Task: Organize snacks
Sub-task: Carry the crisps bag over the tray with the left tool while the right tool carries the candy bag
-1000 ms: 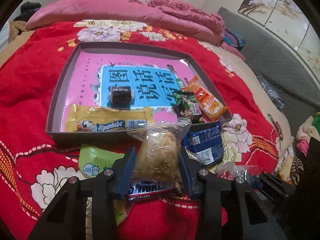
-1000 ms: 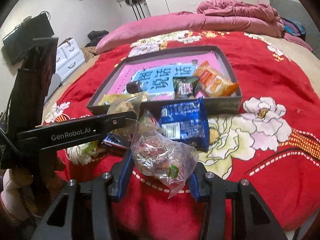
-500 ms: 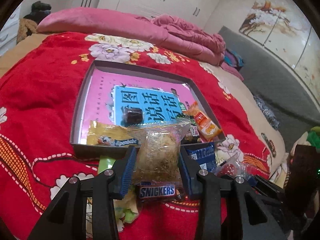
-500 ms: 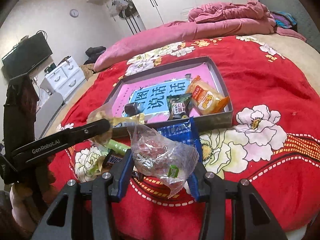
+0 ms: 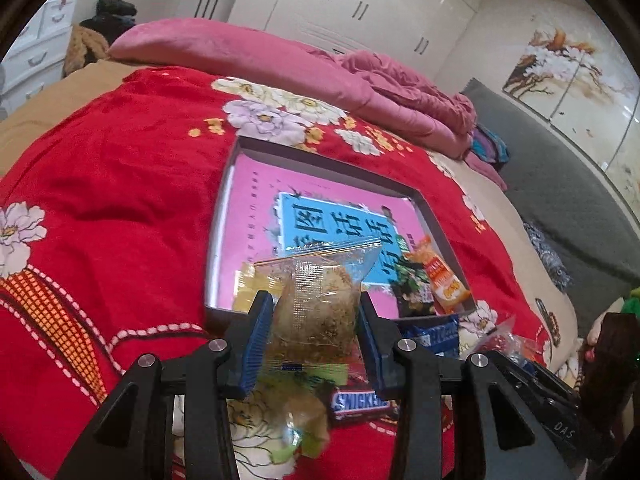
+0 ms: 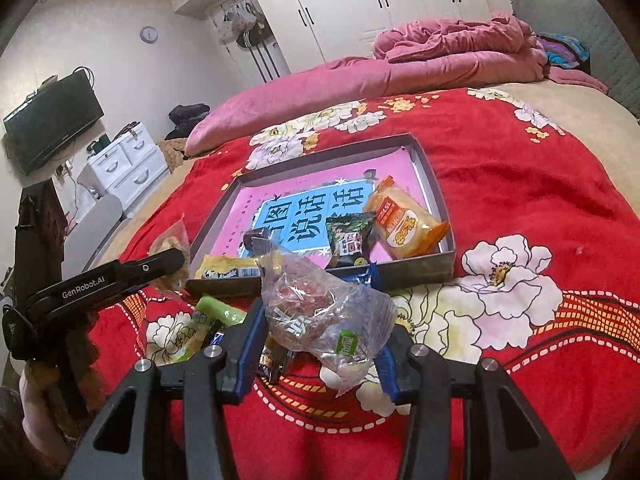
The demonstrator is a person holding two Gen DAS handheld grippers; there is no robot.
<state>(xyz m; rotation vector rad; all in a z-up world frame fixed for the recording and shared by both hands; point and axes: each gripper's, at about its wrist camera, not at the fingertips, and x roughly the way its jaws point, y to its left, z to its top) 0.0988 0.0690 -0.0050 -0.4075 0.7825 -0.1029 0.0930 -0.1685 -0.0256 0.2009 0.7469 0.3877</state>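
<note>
snacks: your left gripper [image 5: 316, 344] pinches a meat-floss pastry packet [image 5: 316, 300], your right gripper [image 6: 324, 344] a clear candy bag [image 6: 320, 312]; slippery film may slide out short of the tray [image 6: 438, 196], upper centre.

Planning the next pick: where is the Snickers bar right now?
Left wrist view: the brown-wrapped Snickers bar lies on the red blanket, outside the grey tray, just below the left gripper.

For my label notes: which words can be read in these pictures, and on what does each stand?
"SNICKERS": candy bar.
"GenRobot.AI": left gripper arm.
"DAS": right gripper body, seen from left wrist.
"图", "说话", "话": blue panel of book in tray.
Print on other wrappers: too small or blurred.
</note>
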